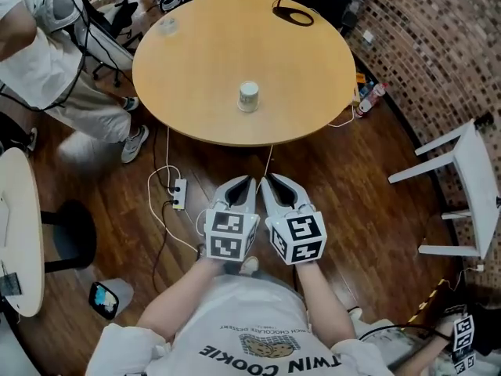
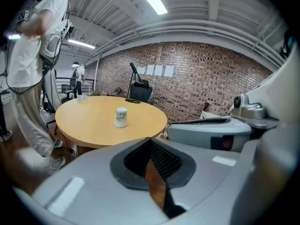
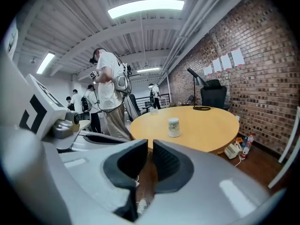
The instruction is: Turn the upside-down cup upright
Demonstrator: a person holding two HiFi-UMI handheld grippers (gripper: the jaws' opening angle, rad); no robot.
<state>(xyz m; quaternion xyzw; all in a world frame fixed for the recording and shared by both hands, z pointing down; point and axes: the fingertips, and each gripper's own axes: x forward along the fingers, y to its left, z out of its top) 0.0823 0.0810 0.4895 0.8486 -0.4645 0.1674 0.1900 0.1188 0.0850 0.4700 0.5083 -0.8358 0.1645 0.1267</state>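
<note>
Pointing toward the cup (image 1: 248,96), side by side, short of the table (image 1: 196,61): left gripper (image 1: 249,182) jaws together; right gripper (image 1: 268,180) jaws closing, empty.

your head view looks steeply down onto round table (image 1: 196,69), well off. both gripper views face it from low, sharing upside-down cup (image 2: 121,117).

White short-sleeved T-shirt (image 1: 258,331) on me, dark "TWIN COOKIE" lettering and a brown cookie drawing across the chest. My left gripper (image 1: 244,185) and right gripper (image 1: 272,185) are pale grey shells with black ribbed pads, each carrying a white cube of black square markers. The right one's jaws are closing, nothing between them.
</note>
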